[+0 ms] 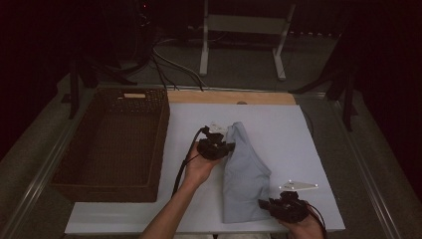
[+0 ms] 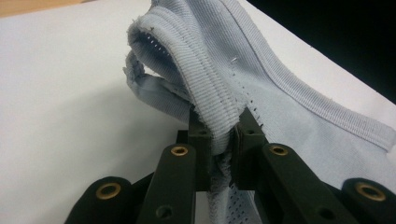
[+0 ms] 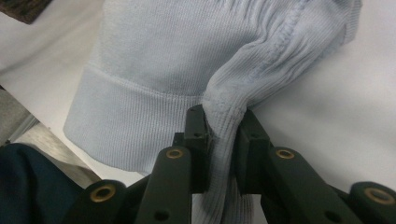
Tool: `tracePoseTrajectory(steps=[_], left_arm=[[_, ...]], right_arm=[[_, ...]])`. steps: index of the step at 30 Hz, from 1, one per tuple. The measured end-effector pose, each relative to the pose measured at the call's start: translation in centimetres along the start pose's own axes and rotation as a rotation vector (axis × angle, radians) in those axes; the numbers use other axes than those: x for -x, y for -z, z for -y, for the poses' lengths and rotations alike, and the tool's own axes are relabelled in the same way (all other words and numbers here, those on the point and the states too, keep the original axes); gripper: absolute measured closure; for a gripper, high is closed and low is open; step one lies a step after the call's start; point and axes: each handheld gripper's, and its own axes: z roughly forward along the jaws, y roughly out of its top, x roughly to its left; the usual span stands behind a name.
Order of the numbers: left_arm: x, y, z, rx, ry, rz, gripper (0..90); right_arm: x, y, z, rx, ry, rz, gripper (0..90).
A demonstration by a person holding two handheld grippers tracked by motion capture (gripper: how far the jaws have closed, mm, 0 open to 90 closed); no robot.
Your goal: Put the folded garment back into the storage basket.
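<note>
A pale blue folded garment (image 1: 242,169) lies lengthwise on the white tabletop (image 1: 278,129). My left gripper (image 1: 224,148) is shut on its left edge near the far end; in the left gripper view the ribbed hem (image 2: 212,100) is pinched between the jaws of my left gripper (image 2: 223,126). My right gripper (image 1: 263,204) is shut on the garment's near right corner; the right gripper view shows my right gripper (image 3: 223,122) holding a bunched ribbed fold (image 3: 224,105), with the garment (image 3: 159,51) spreading beyond.
A dark wicker basket (image 1: 64,169) stands at the table's left side. A wooden strip (image 1: 229,97) runs along the far edge. Beyond it are a white stand (image 1: 244,30) and cables on the floor. A dark blue sleeve (image 3: 32,186) shows at lower left.
</note>
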Motion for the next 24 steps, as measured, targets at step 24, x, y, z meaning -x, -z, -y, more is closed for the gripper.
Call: tracePoseTrajectory(steps=[24], left_arm=[[-1.4, 3.1, -1.5, 0.018, -0.009, -0.047, 83.1]], right_arm=[[-2.0, -0.8, -3.1, 0.050, 0.020, -0.083, 78.1]])
